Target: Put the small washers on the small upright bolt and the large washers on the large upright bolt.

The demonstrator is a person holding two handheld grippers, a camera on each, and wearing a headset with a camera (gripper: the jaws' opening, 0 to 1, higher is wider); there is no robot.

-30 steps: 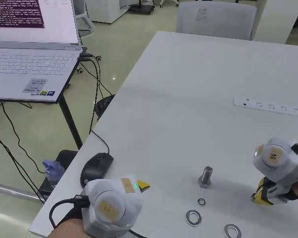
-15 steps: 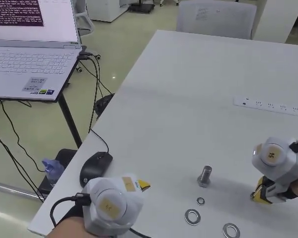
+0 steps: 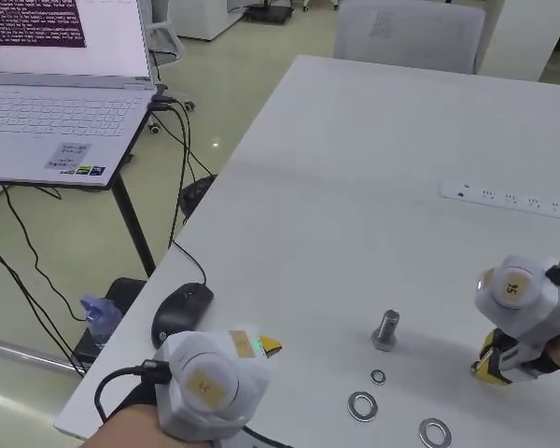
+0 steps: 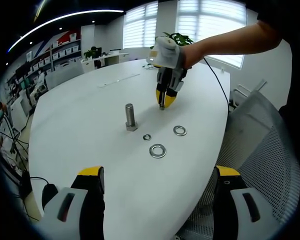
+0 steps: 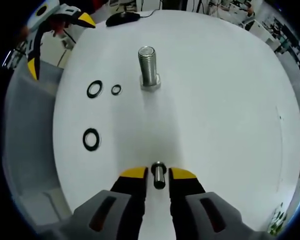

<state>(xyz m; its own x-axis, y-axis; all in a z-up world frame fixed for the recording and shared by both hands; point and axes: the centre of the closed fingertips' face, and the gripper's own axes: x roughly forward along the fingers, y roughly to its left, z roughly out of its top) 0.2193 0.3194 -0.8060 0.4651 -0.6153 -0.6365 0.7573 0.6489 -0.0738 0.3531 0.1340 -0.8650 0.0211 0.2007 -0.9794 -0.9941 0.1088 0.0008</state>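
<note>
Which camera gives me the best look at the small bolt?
The right gripper view: the small bolt sits close up between the jaws of the right gripper. The left gripper view shows it tiny at that gripper's tips. In the head view the gripper's body covers it.

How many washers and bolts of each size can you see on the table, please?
Large washers: 2
Small washer: 1
Large bolt: 1
Small bolt: 1
Total: 5
</note>
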